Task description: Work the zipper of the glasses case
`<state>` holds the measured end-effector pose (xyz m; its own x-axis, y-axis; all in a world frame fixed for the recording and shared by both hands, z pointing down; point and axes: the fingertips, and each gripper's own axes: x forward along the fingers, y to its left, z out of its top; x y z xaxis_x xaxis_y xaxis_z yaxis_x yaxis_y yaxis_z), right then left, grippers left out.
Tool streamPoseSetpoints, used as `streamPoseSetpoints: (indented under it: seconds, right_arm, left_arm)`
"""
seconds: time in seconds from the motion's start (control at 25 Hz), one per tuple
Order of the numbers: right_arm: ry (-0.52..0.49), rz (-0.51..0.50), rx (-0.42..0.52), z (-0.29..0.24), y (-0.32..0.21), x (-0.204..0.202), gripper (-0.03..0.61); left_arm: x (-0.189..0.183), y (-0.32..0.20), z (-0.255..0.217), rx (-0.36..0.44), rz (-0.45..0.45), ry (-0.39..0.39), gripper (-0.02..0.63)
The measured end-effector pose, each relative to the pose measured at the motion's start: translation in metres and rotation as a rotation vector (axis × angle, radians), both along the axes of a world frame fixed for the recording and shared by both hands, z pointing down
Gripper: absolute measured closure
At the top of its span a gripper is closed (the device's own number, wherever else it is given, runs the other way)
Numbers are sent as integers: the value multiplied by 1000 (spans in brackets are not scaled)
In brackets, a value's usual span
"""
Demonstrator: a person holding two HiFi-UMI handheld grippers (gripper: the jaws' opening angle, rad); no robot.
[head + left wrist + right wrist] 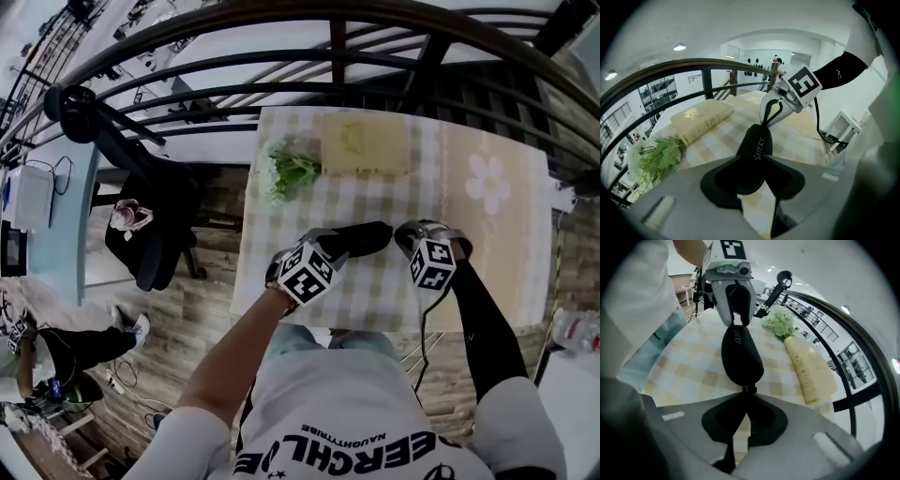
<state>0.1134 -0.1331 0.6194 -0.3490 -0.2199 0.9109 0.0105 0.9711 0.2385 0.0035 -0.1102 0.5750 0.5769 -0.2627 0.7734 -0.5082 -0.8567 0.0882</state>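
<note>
Overhead, the head view shows the left gripper point(326, 246) and the right gripper point(407, 236) at opposite ends of the glasses case point(364, 238). The case spans from one pair of jaws to the other, above the checked table point(370, 286). Holding both ends probably keeps the case taut, so the slider can run without the shell buckling.

In the left gripper view, the jaws are clamped on the near end of the case. It is a black, matte, rounded shell with white lettering, and it narrows away from the jaws toward the other gripper. This grip looks like the anchor. Beyond the jaws and to their left lie a cream book point(701, 119) with a gold emblem and a ragged bunch of green leaves point(656, 159), both well apart from the case.

In the right gripper view, the jaws are pinched tight on the small zipper pull point(749, 390) right at their tips, and the case's bulging oval body sits straight ahead of them. Taking only the tab, not the shell, suits drawing the slider along the seam. No gap shows in the case, so I judge the zipper has hardly travelled.
</note>
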Motion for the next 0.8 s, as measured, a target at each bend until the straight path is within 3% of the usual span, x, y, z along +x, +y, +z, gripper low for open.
streamPoseSetpoints:
  seconds: [0.28, 0.8]
  right_arm:
    - [-61, 127, 38, 6, -35, -5, 549]
    - [-61, 87, 34, 7, -23, -3, 549]
  left_arm:
    - [8, -11, 7, -13, -15, 19, 468]
    - [8, -13, 7, -31, -23, 46, 468]
